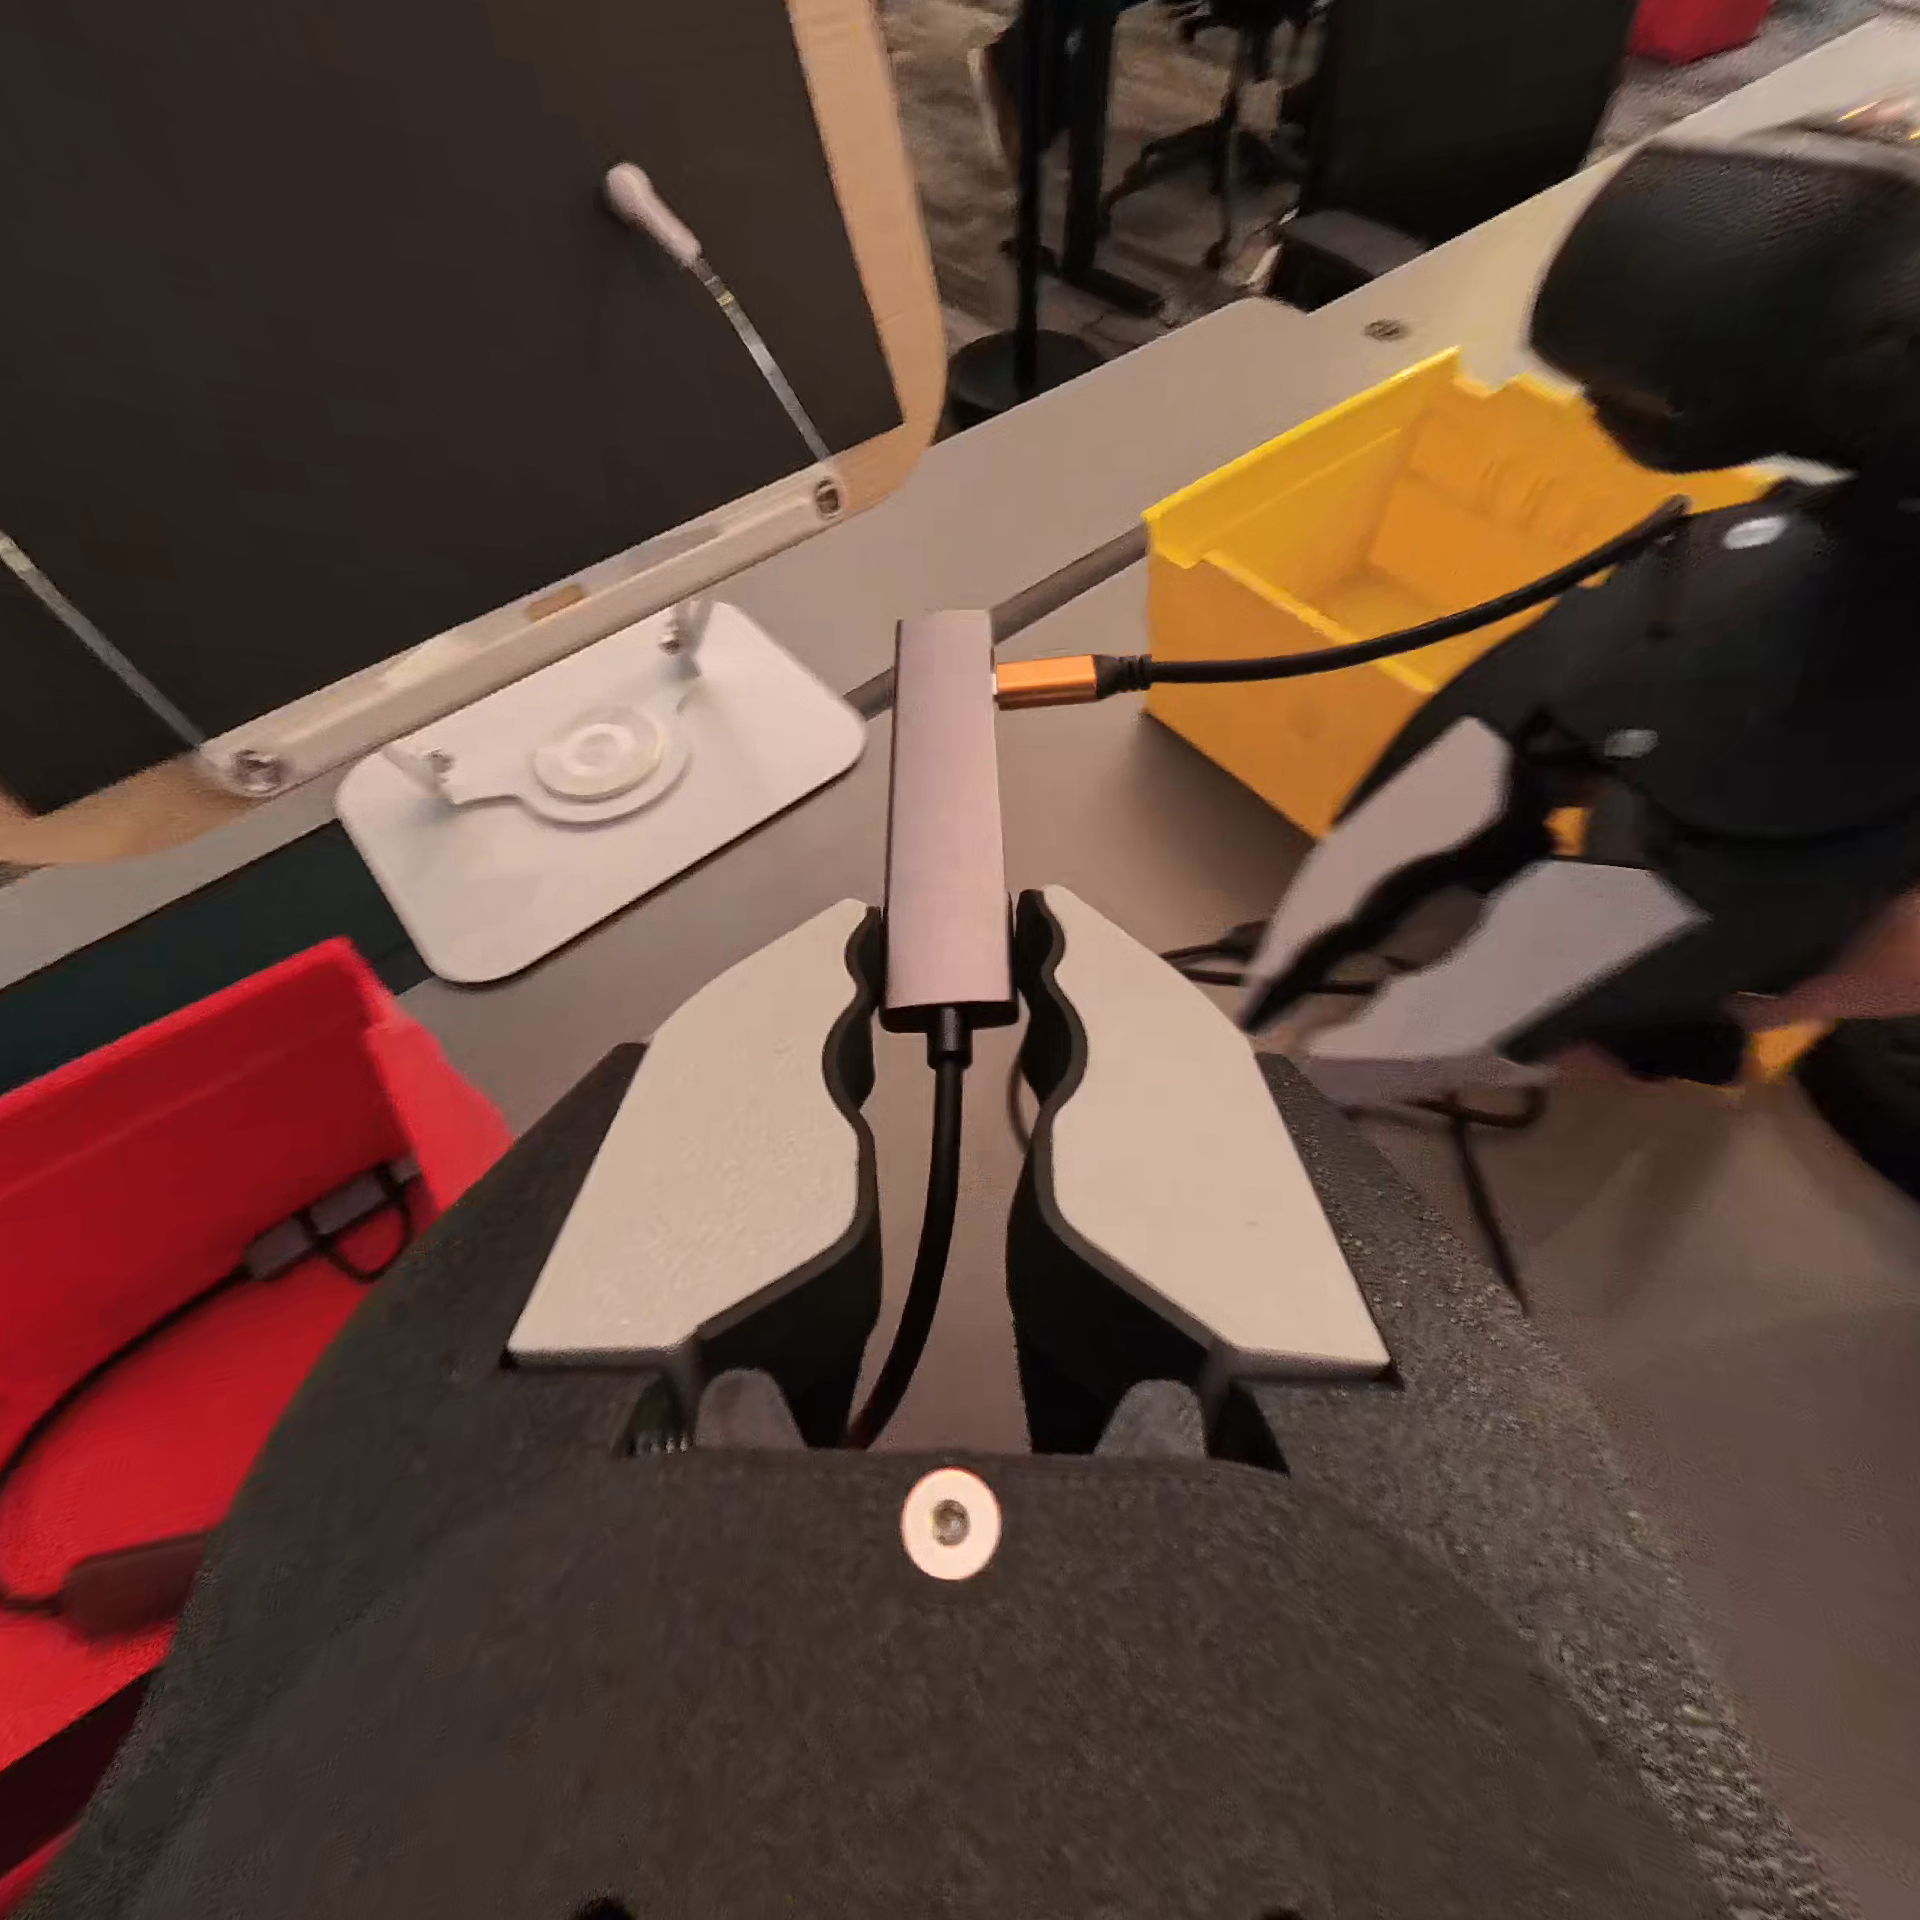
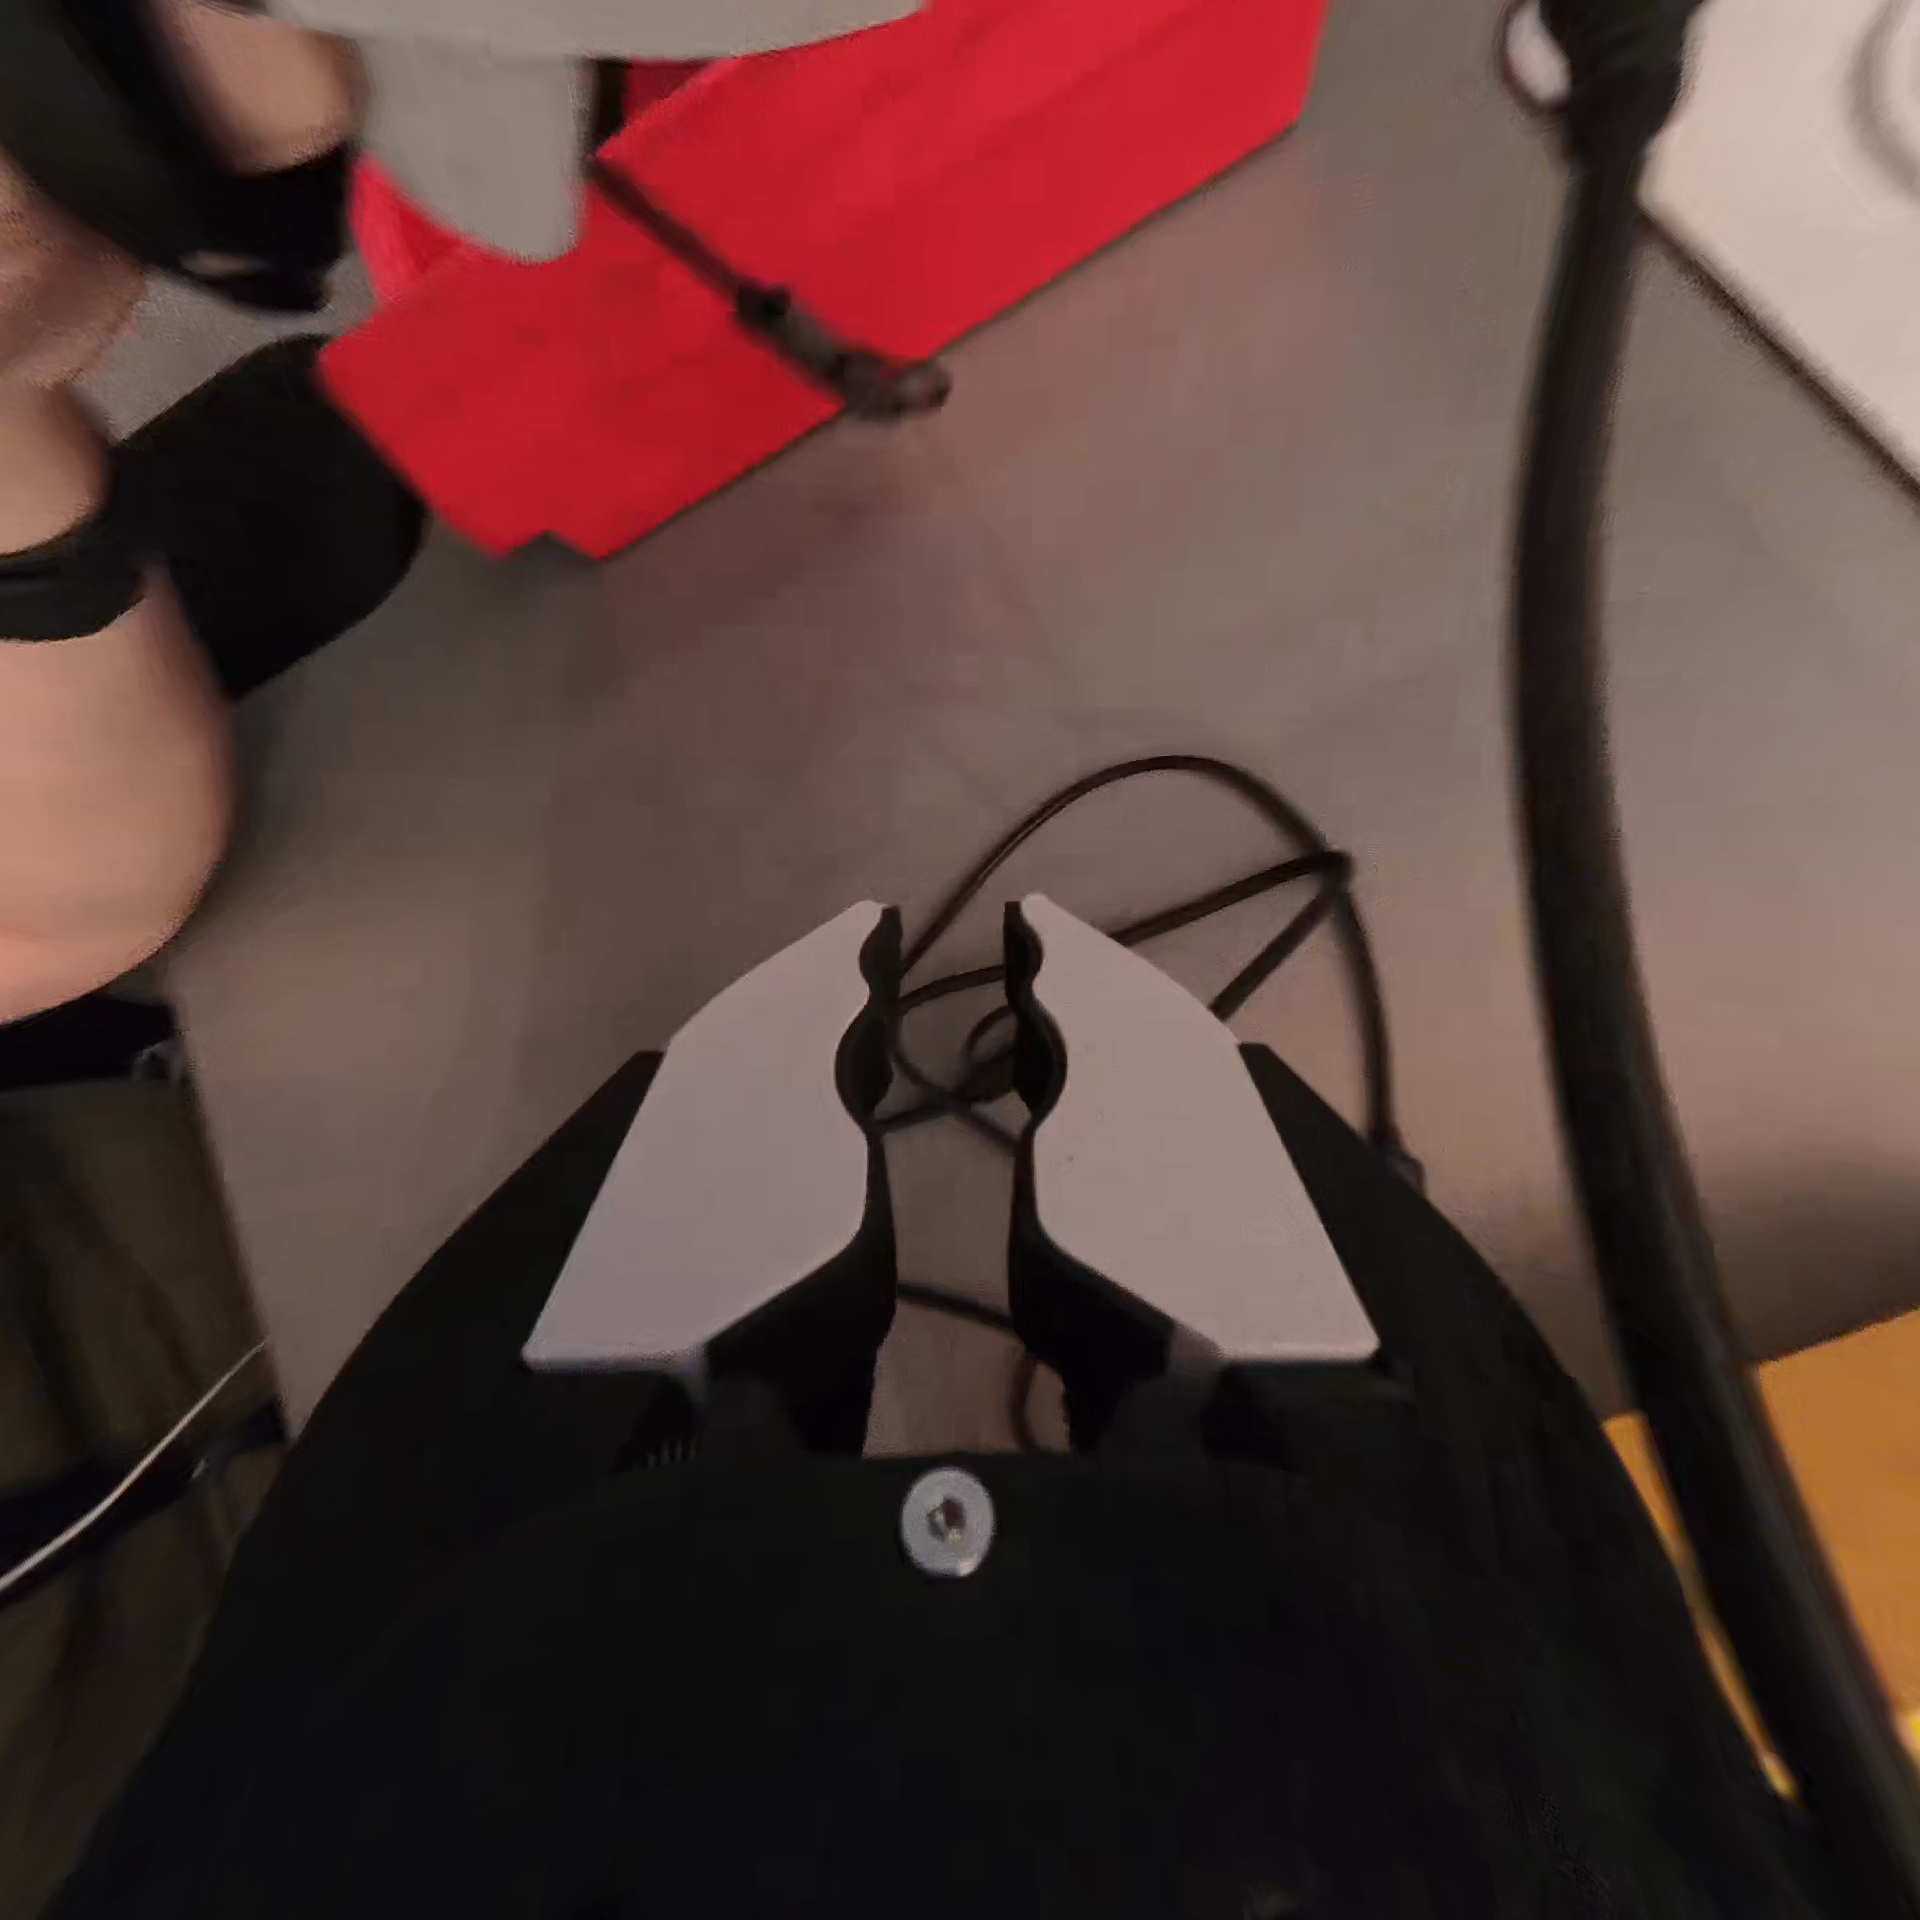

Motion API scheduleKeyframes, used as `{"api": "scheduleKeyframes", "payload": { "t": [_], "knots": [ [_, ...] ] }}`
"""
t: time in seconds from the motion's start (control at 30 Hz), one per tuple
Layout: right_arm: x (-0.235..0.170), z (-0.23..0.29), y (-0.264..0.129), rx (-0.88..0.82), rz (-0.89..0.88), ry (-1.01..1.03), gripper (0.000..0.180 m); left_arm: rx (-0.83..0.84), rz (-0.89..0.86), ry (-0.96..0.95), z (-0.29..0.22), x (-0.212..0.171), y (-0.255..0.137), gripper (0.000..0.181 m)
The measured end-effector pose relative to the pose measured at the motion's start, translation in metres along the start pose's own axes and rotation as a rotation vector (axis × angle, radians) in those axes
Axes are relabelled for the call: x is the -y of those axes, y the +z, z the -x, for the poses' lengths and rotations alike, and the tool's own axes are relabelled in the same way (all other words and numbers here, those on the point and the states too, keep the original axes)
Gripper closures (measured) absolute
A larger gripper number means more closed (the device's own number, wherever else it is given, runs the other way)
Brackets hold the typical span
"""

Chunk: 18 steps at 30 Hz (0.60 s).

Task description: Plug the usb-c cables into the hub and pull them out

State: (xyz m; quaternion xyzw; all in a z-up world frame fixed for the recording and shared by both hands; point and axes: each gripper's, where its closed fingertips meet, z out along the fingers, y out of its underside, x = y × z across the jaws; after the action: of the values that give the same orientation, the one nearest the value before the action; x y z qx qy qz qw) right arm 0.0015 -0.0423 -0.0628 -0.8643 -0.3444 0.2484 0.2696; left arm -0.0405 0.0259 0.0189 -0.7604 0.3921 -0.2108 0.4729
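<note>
My left gripper [image 1: 945, 925] is shut on the near end of a slim grey usb hub [image 1: 940, 769], which points away from me above the grey table [image 1: 1195, 831]. The hub's own black lead [image 1: 935, 1195] runs back between the fingers. An orange usb-c plug [image 1: 1044, 681] sits in the hub's right side; its black cable [image 1: 1403, 634] arcs off to the right. My right gripper [image 2: 951, 914] is slightly open and empty, hovering over a tangle of thin black cable [image 2: 1174, 925] on the table. It also shows, blurred, in the left wrist view [image 1: 1382, 997].
A red bin [image 1: 156, 1195] with spare hubs [image 1: 312, 1236] stands at the left, also in the right wrist view [image 2: 831, 260]. A yellow bin [image 1: 1351, 582] is behind the cable. A white stand base [image 1: 623, 790] holds a dark board. A thick black cable [image 2: 1590, 727] hangs at right. Tip to tip, the grippers are about 12 cm apart.
</note>
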Motion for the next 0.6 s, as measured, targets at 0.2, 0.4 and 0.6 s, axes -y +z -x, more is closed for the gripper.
{"api": "scheduleKeyframes", "payload": {
  "t": [0.2,0.4,0.6],
  "knots": [
    [-0.04,0.002,-0.005,-0.092,0.26,-0.1,0.158,0.203,0.261,-0.008,0.034,-0.055,0.027,0.156],
    [-0.059,-0.013,0.005,-0.219,0.395,-0.117,0.159,0.244,0.387,0.065,0.028,-0.088,0.059,0.156],
    [-0.065,-0.046,0.011,-0.475,0.477,-0.165,0.162,0.311,0.434,0.116,0.035,-0.105,0.074,0.156]
  ]
}}
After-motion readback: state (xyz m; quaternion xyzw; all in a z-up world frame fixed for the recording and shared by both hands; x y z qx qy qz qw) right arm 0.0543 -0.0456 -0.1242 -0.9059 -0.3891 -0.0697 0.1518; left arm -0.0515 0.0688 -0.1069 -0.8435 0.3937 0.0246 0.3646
